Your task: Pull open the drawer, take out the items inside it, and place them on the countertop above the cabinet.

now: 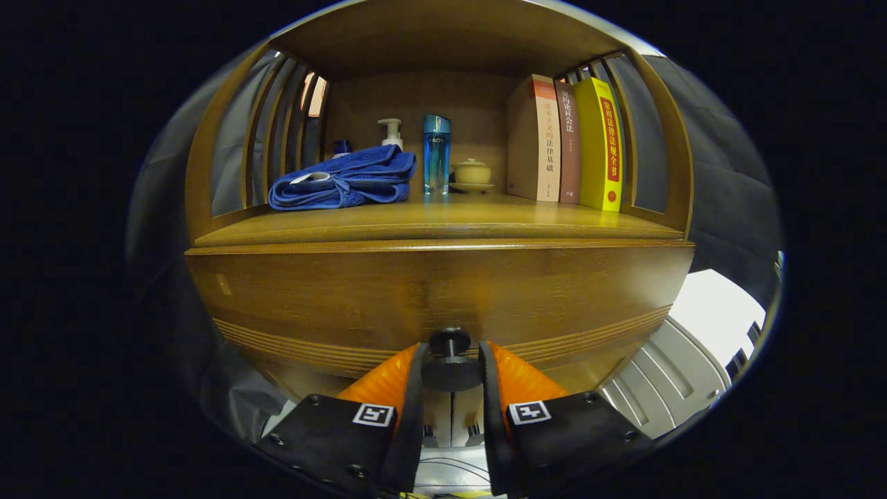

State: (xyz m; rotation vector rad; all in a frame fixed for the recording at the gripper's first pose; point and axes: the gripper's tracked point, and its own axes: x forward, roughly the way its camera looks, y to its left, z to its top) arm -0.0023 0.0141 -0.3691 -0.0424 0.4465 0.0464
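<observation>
Flanking the drawer knob [451, 360], tongs [451, 364] nearly closed.

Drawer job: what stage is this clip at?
Done: the gripper has reached the drawer, fingers either side of its round knob. In hand: closing on the knob; whether both fingers press on it is unclear. Left: pull the closed drawer open, move its contents to the countertop.

1. Looks like a home-style setup: wooden cabinet [443, 291] with books [561, 138], a folded blue towel [343, 181] and a pump bottle [391, 132].
2. Maybe a staged booth, hard to tell.
</observation>
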